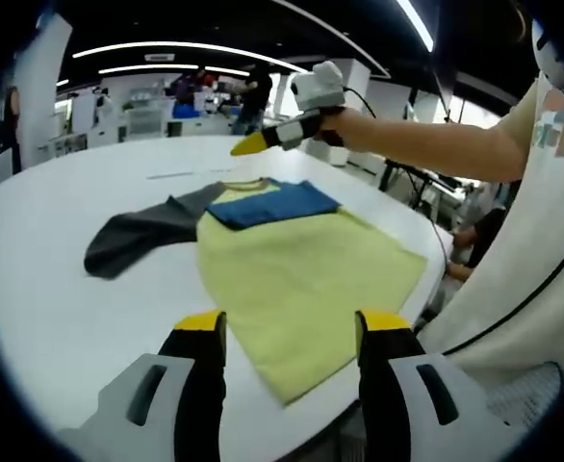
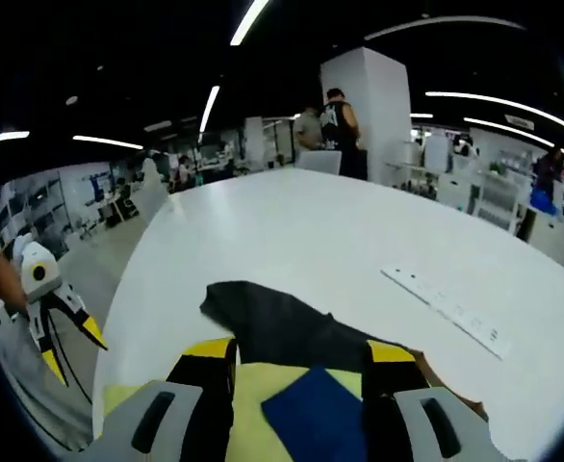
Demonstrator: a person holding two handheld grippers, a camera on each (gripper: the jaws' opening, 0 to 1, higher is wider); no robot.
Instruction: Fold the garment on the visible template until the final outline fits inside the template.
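Note:
The garment lies flat on the white table point(image 1: 61, 318). Its yellow body point(image 1: 301, 279) reaches the near edge, a blue sleeve point(image 1: 272, 204) is folded across the top, and a dark grey sleeve point(image 1: 138, 236) stretches out to the left. My left gripper point(image 1: 292, 327) is open just short of the yellow hem, holding nothing. My right gripper point(image 1: 250, 144) hovers above the collar end, held by a hand. In the right gripper view its jaws point(image 2: 299, 353) stand open over the grey sleeve point(image 2: 272, 322), the blue sleeve point(image 2: 311, 414) and the yellow body point(image 2: 253, 385). The left gripper point(image 2: 70, 348) shows open at the left.
A pale marked strip point(image 2: 446, 306) lies on the table point(image 2: 311, 231) beyond the garment, faint as a line point(image 1: 178, 175) in the left gripper view. The person's arm and white shirt point(image 1: 523, 279) fill the right side. People, shelves and a white pillar point(image 2: 373, 106) stand far behind.

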